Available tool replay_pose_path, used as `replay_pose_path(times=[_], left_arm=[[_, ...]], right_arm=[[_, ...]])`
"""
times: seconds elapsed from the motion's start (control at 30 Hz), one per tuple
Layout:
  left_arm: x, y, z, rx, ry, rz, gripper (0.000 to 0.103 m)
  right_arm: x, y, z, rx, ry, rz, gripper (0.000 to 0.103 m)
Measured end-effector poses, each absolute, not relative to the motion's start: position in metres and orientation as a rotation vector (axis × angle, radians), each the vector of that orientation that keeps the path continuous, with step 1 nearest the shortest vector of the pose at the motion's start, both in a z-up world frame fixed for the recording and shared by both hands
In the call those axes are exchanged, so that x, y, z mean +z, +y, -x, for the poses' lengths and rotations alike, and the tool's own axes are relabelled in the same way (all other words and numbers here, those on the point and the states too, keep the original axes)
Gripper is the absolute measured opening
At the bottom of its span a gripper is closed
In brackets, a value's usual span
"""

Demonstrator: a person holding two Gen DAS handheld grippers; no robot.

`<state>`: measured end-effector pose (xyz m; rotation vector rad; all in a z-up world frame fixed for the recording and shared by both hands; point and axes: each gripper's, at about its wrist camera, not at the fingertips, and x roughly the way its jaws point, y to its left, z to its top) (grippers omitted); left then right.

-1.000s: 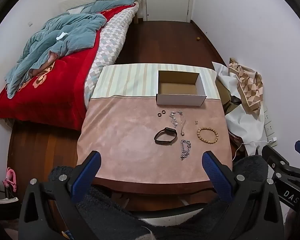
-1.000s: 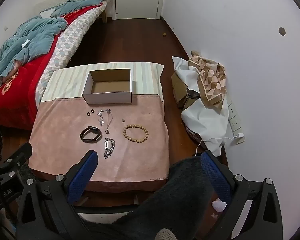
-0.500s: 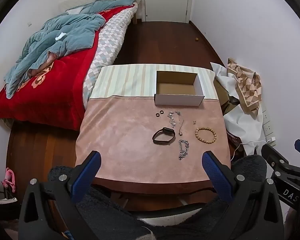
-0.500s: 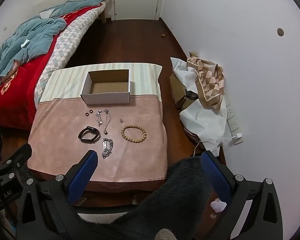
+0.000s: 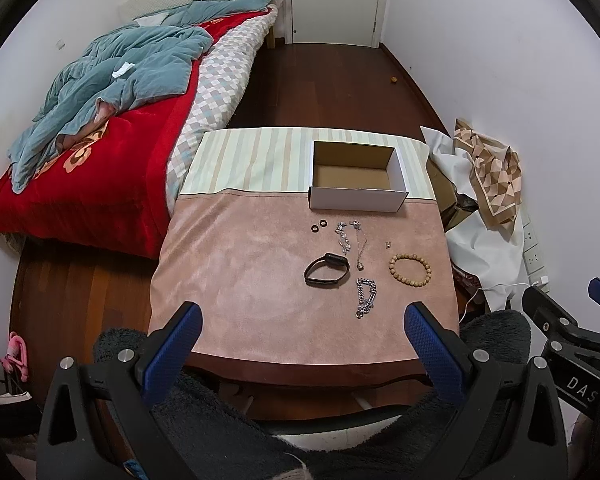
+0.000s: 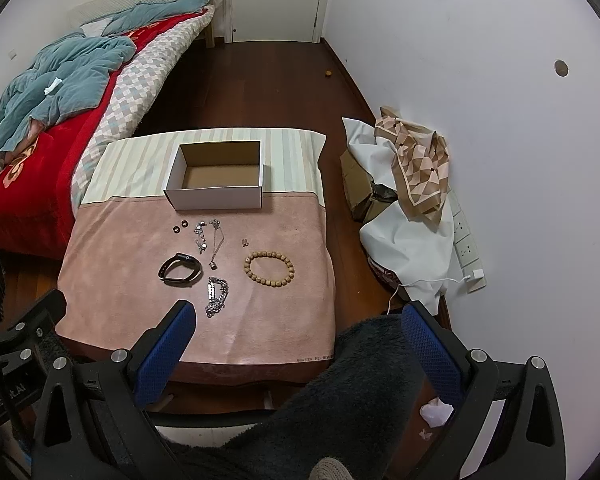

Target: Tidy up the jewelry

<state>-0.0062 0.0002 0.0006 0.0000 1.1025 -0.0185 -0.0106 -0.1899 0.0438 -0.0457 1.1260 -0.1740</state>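
Left wrist view: the left gripper (image 5: 300,332) hangs wide and empty short of the table (image 5: 228,288); the right gripper (image 6: 296,332) is likewise spread, holding nothing. Jewelry lies loose before the empty box (image 5: 356,184); I'd start with the bead bracelet (image 6: 269,269), pinching one side of its ring and lifting clear before crossing the box wall.

Matt cardboard box (image 5: 356,196), shiny metal chain (image 5: 366,297) — wooden bead bracelet (image 5: 409,269), suede-like cloth (image 5: 240,280).
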Motion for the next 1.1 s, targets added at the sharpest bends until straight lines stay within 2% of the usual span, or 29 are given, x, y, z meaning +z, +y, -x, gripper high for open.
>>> replay_pose_path(times=[1.1], left_arm=[[0.019,0.001,0.012,-0.009,1.07,0.006,0.103]], right_arm=[[0.057,-0.185,0.021,-0.162,1.087,0.049,0.103]])
